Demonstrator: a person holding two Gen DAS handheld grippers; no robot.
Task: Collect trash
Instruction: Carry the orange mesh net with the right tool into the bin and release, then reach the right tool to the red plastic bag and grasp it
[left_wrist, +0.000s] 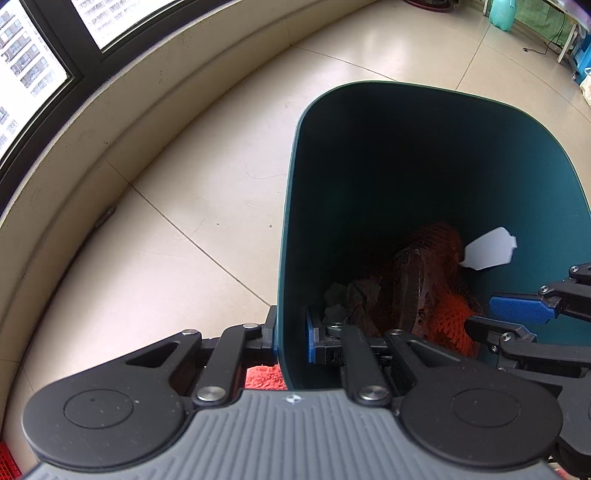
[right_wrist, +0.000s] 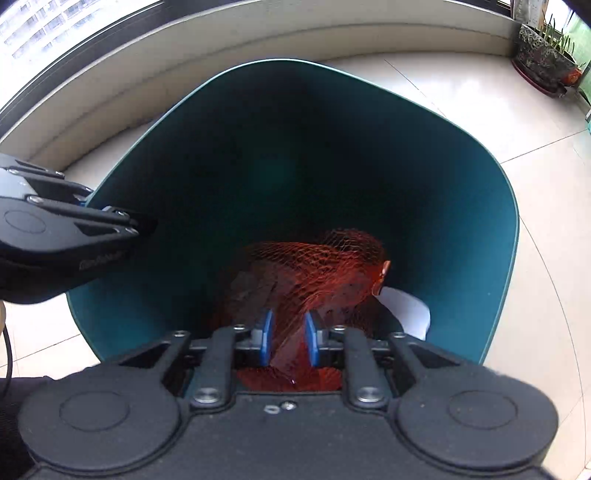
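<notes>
A dark teal bin (left_wrist: 406, 147) lies tipped toward me; it also shows in the right wrist view (right_wrist: 461, 177). My left gripper (left_wrist: 291, 339) is shut on the bin's near wall, one finger inside, one outside. Inside lie an orange mesh net (right_wrist: 317, 266), brown wrappers (left_wrist: 410, 288), grey crumpled scraps (left_wrist: 338, 295) and a white paper piece (left_wrist: 487, 247). My right gripper (right_wrist: 288, 336) is inside the bin mouth, its blue pads a little apart with the orange net (left_wrist: 447, 317) between them. It shows at the right in the left wrist view (left_wrist: 509, 317).
Cream tiled floor (left_wrist: 184, 203) surrounds the bin. A low window ledge (left_wrist: 110, 110) curves along the left. A potted plant (right_wrist: 543, 55) stands at the far right. A red fuzzy mat (left_wrist: 264, 376) lies under the left gripper. A green jug (left_wrist: 502, 13) stands far off.
</notes>
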